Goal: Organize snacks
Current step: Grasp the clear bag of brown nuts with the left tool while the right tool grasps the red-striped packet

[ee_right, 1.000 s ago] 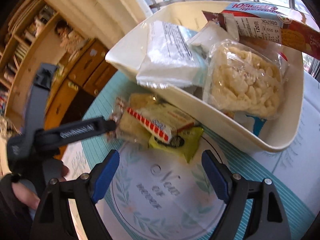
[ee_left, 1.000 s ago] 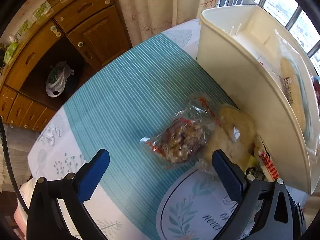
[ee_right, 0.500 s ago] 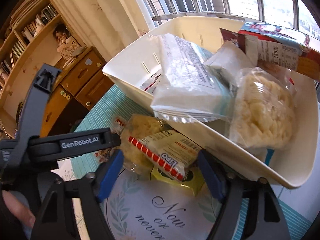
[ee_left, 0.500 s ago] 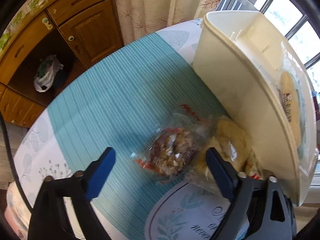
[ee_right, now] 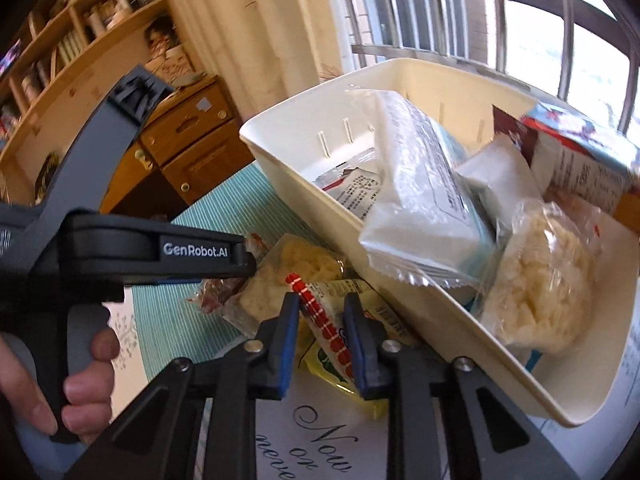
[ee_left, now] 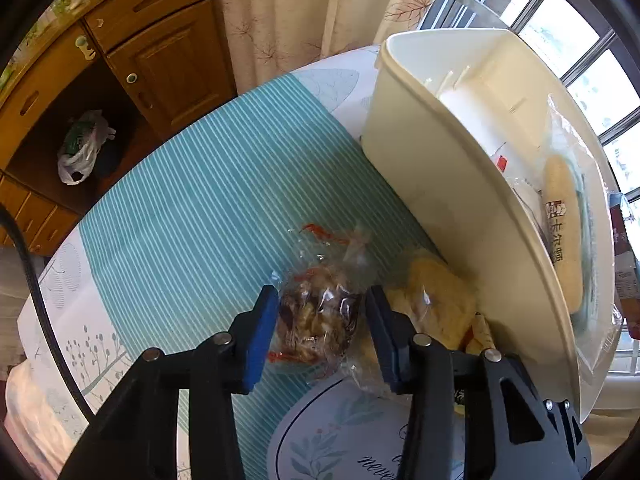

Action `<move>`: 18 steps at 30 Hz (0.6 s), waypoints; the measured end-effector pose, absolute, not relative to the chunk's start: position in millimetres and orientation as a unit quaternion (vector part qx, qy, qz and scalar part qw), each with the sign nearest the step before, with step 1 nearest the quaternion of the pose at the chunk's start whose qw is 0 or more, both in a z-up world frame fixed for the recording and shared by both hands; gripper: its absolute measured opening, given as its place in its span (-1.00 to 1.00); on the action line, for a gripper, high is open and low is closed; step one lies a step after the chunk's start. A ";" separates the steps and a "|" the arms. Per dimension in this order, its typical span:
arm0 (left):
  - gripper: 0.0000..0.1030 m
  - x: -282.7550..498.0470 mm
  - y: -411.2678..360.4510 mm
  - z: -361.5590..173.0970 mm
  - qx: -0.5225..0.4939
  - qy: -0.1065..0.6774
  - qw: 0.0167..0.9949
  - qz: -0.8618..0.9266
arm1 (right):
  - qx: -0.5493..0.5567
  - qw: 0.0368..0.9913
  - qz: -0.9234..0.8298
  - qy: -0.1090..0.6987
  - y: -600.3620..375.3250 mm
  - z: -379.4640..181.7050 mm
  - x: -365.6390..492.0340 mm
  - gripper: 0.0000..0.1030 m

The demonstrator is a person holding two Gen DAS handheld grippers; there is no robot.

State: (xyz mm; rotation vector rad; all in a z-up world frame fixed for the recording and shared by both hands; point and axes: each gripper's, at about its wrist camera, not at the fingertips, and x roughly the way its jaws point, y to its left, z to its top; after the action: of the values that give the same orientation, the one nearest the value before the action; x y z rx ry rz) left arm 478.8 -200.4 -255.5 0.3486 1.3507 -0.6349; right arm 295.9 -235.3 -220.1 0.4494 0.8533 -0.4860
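Bin (ee_right: 408, 312) on the table (ee_left: 200, 208) runs off frame, its packets overlapping. Left tongs (ee_left: 320, 320) are closing around a clear bag of brown snacks (ee_left: 320, 312) lying beside it, contents blurred. Right tongs (ee_right: 320, 336) are closing, pinching a red-striped packet (ee_right: 324, 320), long axis slanting away, lower end hidden

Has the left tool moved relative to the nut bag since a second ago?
Yes. The left tool has advanced and now straddles the nut bag, jaws closing around it.

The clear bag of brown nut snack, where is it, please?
Left wrist view: the clear bag of brown nut snack lies on the striped tablecloth, between the closing jaws, left of the yellow snack.
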 end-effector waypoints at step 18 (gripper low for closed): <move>-0.93 451.4 -174.3 -245.1 0.164 0.630 0.711 -0.267 | 0.192 0.864 -0.160 0.437 -215.2 -199.5 287.4 -0.78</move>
State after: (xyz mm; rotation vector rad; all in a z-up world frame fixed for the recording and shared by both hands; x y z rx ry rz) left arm 451.4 -174.3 -245.1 0.3628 1.3981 -0.5922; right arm 287.4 -215.2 -199.5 0.4025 0.9153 -0.3361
